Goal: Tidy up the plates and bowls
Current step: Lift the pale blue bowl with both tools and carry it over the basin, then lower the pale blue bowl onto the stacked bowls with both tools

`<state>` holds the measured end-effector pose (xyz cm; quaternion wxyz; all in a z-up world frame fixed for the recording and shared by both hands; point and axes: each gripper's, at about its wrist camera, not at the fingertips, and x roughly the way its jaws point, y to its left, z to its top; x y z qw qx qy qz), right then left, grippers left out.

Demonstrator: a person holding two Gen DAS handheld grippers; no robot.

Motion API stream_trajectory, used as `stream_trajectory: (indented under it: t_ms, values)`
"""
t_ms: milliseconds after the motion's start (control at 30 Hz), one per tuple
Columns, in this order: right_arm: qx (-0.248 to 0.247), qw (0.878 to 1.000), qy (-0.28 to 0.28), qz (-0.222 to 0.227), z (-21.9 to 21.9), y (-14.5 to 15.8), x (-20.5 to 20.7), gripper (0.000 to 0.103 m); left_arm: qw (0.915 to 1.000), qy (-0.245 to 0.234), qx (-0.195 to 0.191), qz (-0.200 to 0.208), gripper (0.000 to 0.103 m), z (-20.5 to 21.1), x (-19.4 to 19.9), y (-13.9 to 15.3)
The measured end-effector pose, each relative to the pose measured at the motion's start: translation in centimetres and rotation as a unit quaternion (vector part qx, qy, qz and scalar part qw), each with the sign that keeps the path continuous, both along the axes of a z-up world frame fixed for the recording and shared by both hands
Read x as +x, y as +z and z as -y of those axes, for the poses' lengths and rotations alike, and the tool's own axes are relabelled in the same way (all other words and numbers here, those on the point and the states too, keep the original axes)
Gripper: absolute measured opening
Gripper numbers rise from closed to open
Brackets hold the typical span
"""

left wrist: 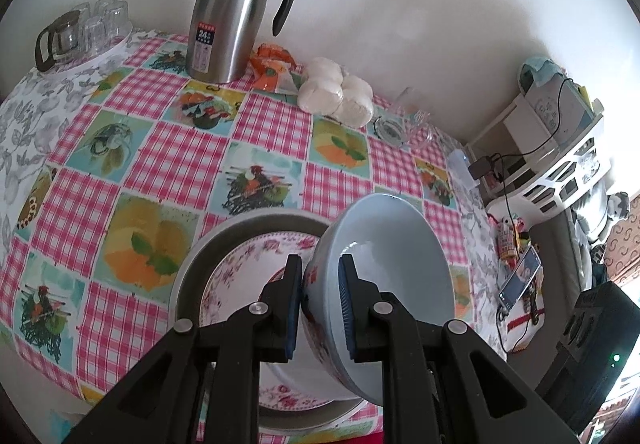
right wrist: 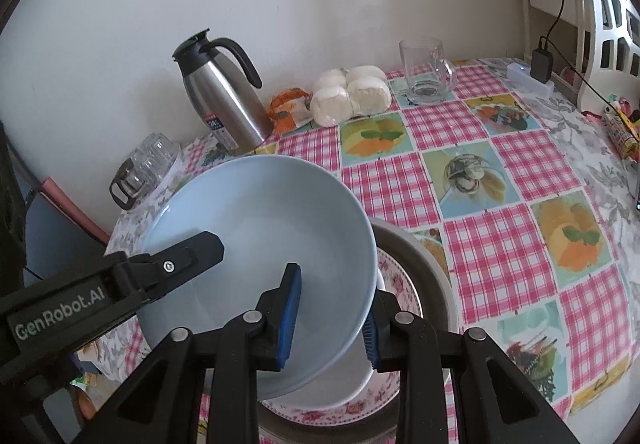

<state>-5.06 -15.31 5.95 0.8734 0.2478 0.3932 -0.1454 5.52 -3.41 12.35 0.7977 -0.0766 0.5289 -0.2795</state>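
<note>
Left gripper (left wrist: 320,304), right gripper (right wrist: 330,318): fingers clamped on bowl (right wrist: 260,228) rim.

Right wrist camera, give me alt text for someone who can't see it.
A pale blue bowl is held tilted above a floral plate in a grey dish, the right claw clamped on its near rim and the left claw reaching in from the left. Behind, on the checked tablecloth, stand a steel thermos jug, wrapped white buns and a glass mug.

Both wrist views close above the tablecloth (left wrist: 168,148), angled down toward the wall, sharing the thermos (right wrist: 224,100)
</note>
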Motion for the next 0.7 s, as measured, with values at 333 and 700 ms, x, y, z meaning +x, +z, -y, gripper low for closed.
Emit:
stream_trajectory:
  t_ms: [333, 700]
  values:
    - [-0.015, 1.000, 0.007, -0.026, -0.8, -1.2, -0.2, 0.031, 0.9997, -0.003, 0.024, -0.008, 0.018, -0.1, -0.6, -1.2]
    - [-0.012, 0.999, 0.014, -0.035, -1.0, -1.4, -0.1, 0.032, 0.9994, 0.005, 0.029, -0.021, 0.020, -0.1, -0.2, -1.6]
